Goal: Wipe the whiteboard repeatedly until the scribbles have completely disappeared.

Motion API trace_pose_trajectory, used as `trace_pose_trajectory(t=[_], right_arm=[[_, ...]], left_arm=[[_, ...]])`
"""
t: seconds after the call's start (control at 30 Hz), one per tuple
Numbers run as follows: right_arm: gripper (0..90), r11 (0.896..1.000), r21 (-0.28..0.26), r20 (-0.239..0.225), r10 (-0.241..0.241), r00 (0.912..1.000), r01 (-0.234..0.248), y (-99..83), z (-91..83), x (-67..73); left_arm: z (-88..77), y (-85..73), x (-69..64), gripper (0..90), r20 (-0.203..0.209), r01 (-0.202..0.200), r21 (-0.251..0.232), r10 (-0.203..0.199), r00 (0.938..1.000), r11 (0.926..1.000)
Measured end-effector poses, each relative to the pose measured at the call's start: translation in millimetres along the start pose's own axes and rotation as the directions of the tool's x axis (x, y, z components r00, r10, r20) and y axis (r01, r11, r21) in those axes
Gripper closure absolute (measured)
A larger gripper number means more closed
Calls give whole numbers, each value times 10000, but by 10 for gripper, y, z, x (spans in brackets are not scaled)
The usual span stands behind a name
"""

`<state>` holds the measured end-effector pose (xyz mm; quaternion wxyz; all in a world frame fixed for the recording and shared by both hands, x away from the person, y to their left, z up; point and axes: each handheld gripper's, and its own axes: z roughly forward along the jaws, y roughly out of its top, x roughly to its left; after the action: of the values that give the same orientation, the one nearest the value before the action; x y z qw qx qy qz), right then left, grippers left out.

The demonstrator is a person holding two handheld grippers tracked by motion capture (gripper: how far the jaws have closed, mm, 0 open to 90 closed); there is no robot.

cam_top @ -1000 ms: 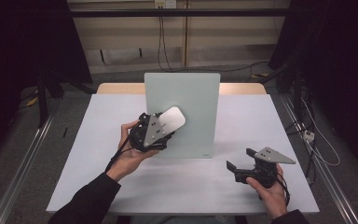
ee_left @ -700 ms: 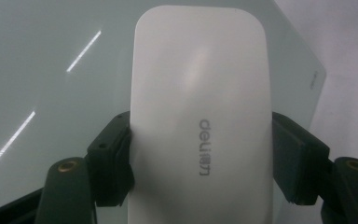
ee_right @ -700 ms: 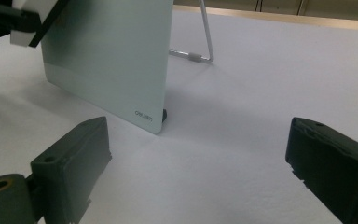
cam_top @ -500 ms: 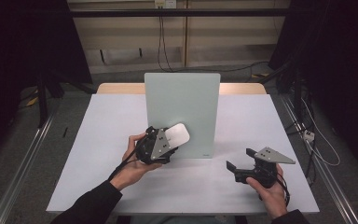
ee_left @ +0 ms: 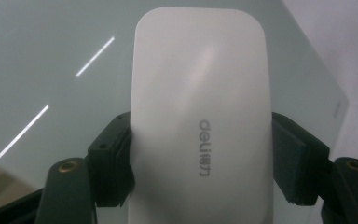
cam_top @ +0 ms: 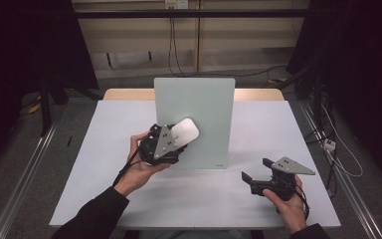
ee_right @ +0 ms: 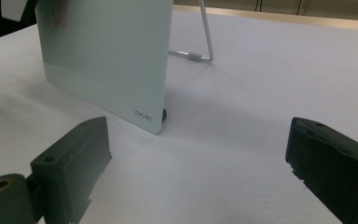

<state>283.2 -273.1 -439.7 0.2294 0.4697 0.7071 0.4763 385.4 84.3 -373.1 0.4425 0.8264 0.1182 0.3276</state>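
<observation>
The left gripper (cam_top: 175, 141) – fingers pinching the white eraser (cam_top: 185, 132) – had slid back up the board (cam_top: 204, 107), wiping on.

Probably lab: dark curtains (cam_top: 25, 45), rails (cam_top: 20, 174).

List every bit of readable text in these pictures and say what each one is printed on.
"deli" followed by two small characters too blurred to read: grey print on the white eraser clamped in the left gripper.
"deli": small pale print at the lower corner of the glass board; in the high view it is too small to read.
</observation>
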Motion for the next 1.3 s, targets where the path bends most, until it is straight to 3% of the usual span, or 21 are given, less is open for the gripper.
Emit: trace_pose_trajectory(t=[0.27, 0.33, 0.53, 0.8, 0.93, 1.03, 1.3], right_arm=[[64, 10000, -12, -14, -31, 10000, 31, 1, 3, 1], [64, 10000, -6, 10, -15, 10000, 15, 1, 4, -2], [64, 10000, -3, 11, -24, 10000, 24, 0, 4, -2], [64, 10000, -12, -12, -35, 10000, 35, 0, 4, 1], [64, 10000, -5, -9, -28, 10000, 28, 0, 5, 0], [64, 10000, -11, -18, -40, 10000, 40, 1, 5, 1], [64, 10000, -6, -18, -26, 10000, 26, 0, 7, -2]], left_arm=[[-75, 82, 189, 311, -499, 302, -291, -316, 9983, 9991], [-79, 94, 202, 311, -464, 196, -188, -205, 9987, 9996], [-52, 64, 130, 311, -463, -86, -93, 82, 9989, 9999], [3, -30, -41, 311, 8, -378, 278, 378, 9993, 9989], [17, -55, -77, 311, 149, -325, 307, 321, 9994, 9990], [7, -26, -27, 311, 193, -156, 231, 151, 9997, 9996], [-57, 186, 234, 311, -486, 82, -143, -88, 9988, 9999]])
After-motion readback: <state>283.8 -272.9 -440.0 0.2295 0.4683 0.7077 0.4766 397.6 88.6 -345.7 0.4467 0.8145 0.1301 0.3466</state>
